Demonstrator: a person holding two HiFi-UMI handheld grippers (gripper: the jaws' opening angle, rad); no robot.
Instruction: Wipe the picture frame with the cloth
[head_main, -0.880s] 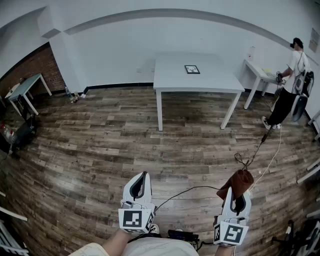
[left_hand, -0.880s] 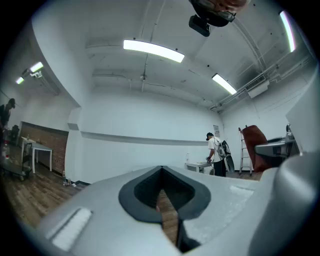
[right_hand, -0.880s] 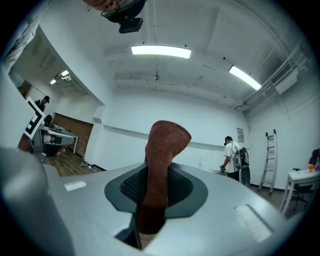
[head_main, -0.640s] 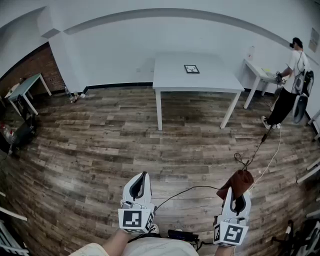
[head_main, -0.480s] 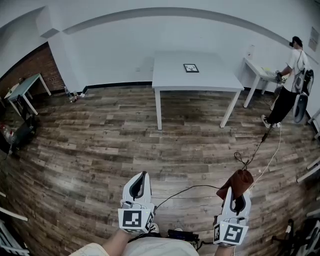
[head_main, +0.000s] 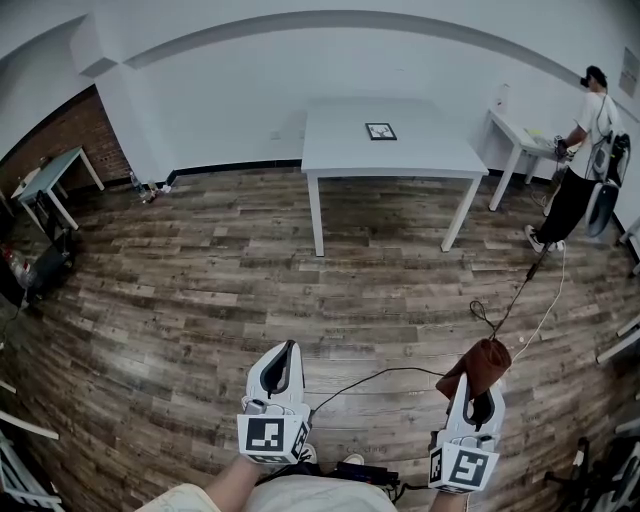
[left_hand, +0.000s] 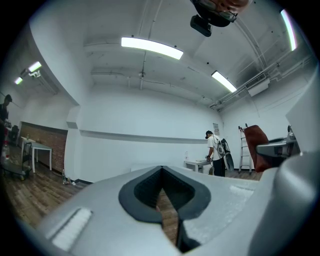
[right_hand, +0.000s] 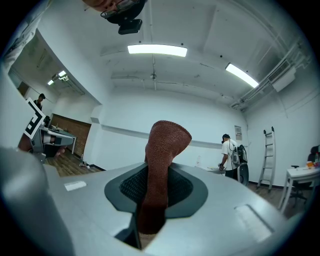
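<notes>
While both grippers hang low over the wooden floor, well apart from the white worktop across the room, the picture frame lies flat on that worktop, near its back edge and a little right of centre. Nothing touches it.

The right gripper has its jaws closed on a rust-brown cloth. In the right gripper view the cloth runs up between the dark pads, and its folded end sticks out past the jaw tips and leans to the right.

The left gripper holds nothing. In the left gripper view its jaws meet at the tips, leaving only a slim diamond-shaped gap between the pads, and the floor shows through that gap. The same view catches the cloth off to the right, with a ladder just beside it in the background.

A black cable curves over the floor between the two grippers. At the far right of the room a person in a white shirt and dark trousers stands at a smaller white table. Another small table stands at the left by a brick wall.
</notes>
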